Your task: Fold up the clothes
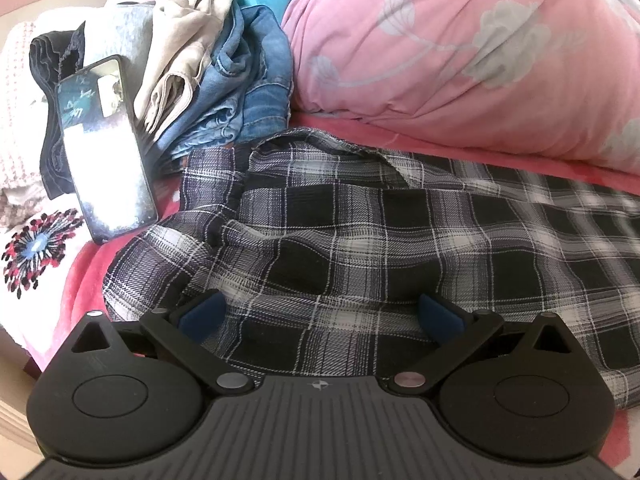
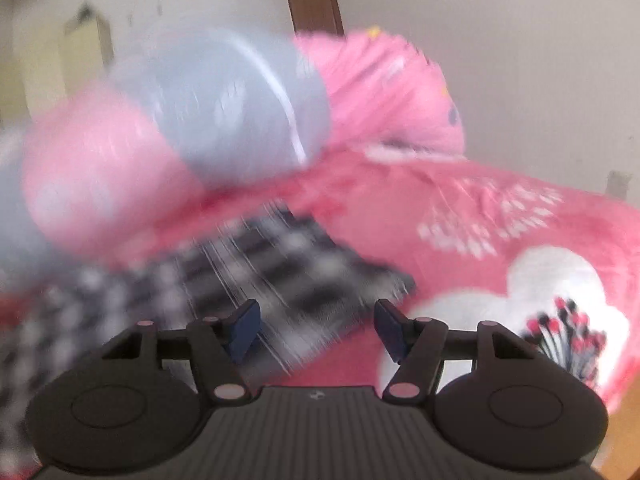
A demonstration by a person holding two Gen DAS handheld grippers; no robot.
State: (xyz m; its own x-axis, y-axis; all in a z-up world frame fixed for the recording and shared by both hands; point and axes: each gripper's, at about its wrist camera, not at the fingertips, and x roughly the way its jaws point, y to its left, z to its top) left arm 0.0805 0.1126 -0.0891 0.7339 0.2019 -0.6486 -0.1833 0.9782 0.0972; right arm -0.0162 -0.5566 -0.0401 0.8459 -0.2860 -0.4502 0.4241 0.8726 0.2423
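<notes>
Plaid shirt (image 1: 340, 240) lies under our spread, empty left tongs (image 1: 320, 312) and right tongs (image 2: 316, 328); a careless pinch could bunch several layers.

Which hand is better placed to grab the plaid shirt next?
Left, probably. The left tongs hang open directly over the black-and-white plaid flannel shirt, in a sharp, steady view. The right tongs, also open, sit by the shirt's corner, and their view is blurred.
</notes>
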